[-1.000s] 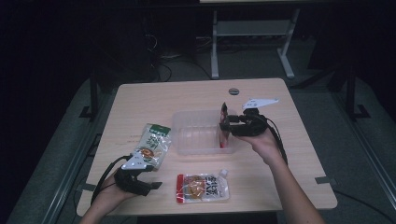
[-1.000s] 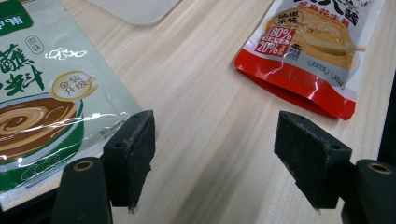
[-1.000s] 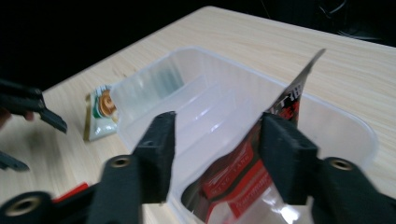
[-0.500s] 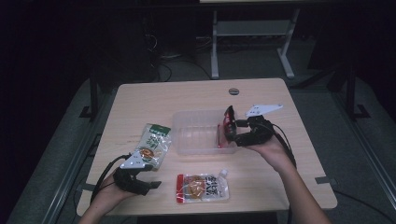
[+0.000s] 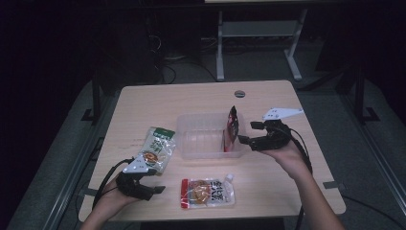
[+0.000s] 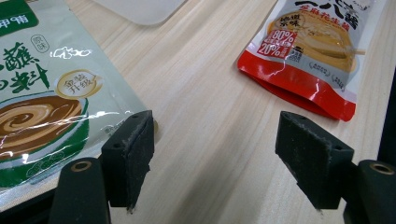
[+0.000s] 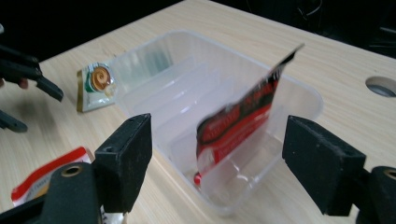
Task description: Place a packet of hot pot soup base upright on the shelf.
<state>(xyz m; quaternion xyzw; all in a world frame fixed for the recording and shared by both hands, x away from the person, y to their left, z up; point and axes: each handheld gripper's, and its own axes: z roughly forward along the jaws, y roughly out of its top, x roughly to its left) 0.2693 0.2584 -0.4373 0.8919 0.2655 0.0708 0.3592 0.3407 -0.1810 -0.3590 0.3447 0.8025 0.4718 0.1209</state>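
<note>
A red foil sauce pouch (image 7: 243, 119) stands on edge inside the clear ribbed plastic tray (image 5: 201, 136), leaning on its right wall. The right gripper (image 5: 249, 132) sits just beside it, jaws spread; the left gripper (image 5: 148, 184), also spread, rests near the green sauce pouch (image 5: 157, 148).

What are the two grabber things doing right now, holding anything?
Left gripper: open, holding nothing, low over the table beside the green sauce pouch.
Right gripper: open, holding nothing, by the clear tray where a red pouch stands.
</note>
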